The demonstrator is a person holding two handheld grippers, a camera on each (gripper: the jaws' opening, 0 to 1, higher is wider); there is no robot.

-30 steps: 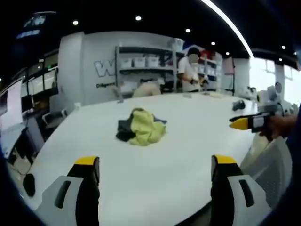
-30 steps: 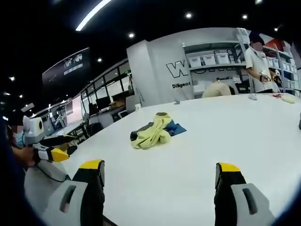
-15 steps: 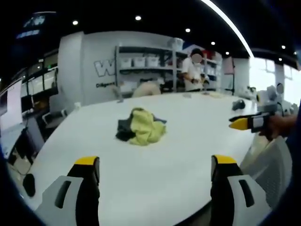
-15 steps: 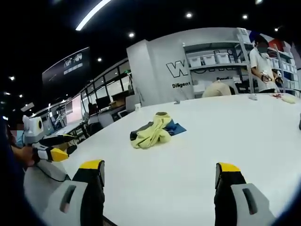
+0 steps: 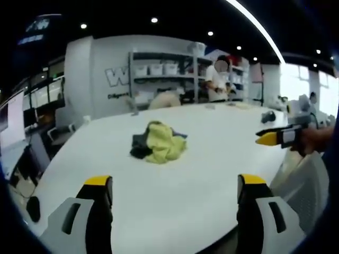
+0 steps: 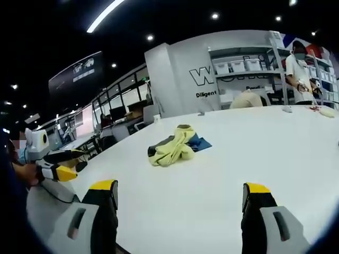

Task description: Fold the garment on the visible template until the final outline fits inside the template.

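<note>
The garment (image 5: 158,143) lies in a crumpled heap on the white worktop (image 5: 212,174), a pale yellow-green bundle with darker cloth at one edge and a bit of blue at the other. In the left gripper view it sits at about 11 o'clock from the centre, well beyond the claw tips; in the right gripper view the same heap (image 6: 175,148) sits near 12 o'clock, also well apart from that claw. Bunched as it is, no collar, hem or sleeve can be read, so which way it points cannot be told; the heap's longer line seems to run from the dark end to the blue end. No template outline can be made out on the worktop.

Folding has not begun, by the look of it: this is the approach. The next move calls for reaching in, pinching two edges and spreading the cloth flat.

The left claw (image 5: 172,185) stands spread and holds nothing. The right claw (image 6: 180,190) is likewise spread and empty, and appears at 3 o'clock in the left gripper view, held in a hand (image 5: 312,142).
</note>
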